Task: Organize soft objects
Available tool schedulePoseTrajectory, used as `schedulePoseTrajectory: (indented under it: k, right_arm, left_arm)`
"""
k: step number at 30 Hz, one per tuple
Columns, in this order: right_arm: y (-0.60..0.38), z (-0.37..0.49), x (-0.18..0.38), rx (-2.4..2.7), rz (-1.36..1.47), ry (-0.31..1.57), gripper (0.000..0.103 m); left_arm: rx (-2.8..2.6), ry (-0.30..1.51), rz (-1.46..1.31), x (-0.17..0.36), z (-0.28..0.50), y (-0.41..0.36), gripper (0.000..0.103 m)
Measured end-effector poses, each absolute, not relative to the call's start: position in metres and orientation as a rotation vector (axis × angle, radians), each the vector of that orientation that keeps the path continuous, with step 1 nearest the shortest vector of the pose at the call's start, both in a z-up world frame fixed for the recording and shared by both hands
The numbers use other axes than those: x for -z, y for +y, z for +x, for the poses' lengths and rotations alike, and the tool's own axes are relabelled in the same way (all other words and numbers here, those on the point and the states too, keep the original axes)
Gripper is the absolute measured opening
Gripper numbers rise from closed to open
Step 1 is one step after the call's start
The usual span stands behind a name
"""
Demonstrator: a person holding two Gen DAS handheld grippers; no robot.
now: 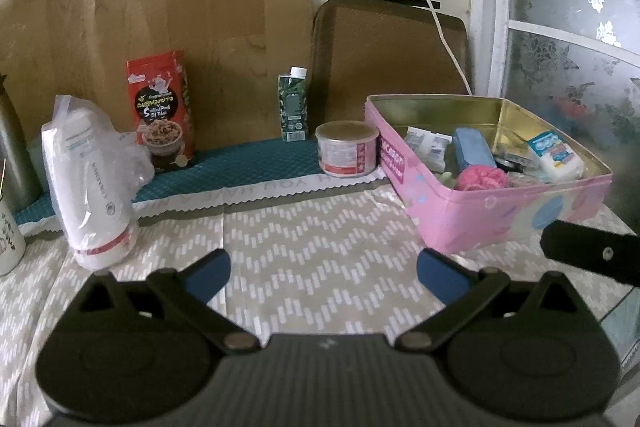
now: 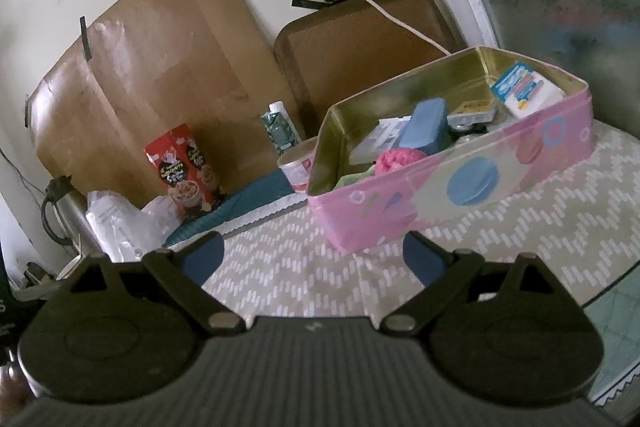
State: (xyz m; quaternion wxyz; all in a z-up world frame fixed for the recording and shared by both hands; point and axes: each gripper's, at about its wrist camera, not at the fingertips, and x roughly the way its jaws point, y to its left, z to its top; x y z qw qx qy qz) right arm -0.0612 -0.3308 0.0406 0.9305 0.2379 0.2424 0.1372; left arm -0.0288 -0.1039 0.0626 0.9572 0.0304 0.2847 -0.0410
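Observation:
A pink tin box point(image 1: 500, 211) point(image 2: 452, 187) stands on the patterned tablecloth. Inside lie a pink knitted ball point(image 1: 482, 179) point(image 2: 394, 159), a blue soft block point(image 1: 474, 147) point(image 2: 426, 123), a white-and-blue packet point(image 1: 554, 155) point(image 2: 526, 89) and small sachets. My left gripper point(image 1: 323, 277) hovers open over the bare cloth, left of and nearer than the tin, nothing between its fingers. My right gripper point(image 2: 314, 259) is tilted and open just in front of the tin's near corner, empty. One black finger point(image 1: 588, 255) of the right gripper shows at the right edge of the left wrist view.
Along the back wall stand a red snack box point(image 1: 162, 111) point(image 2: 186, 171), a green carton point(image 1: 294, 103) point(image 2: 280, 127) and a can point(image 1: 346, 147). A white bag-wrapped bottle point(image 1: 92, 183) leans at the left beside a steel flask point(image 1: 14, 151). A brown tray point(image 1: 390, 59) leans behind the tin.

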Motion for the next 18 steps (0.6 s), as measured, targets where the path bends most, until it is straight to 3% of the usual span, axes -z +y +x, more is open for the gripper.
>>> schedulePoseTrajectory:
  k: [18]
  right_arm:
    - [-0.3374,-0.0596,-0.0331,-0.267,0.515,0.504,0.098]
  left_arm:
    - [0.037,0.596,0.122,-0.0554,-0.0255,-0.1134,0.103]
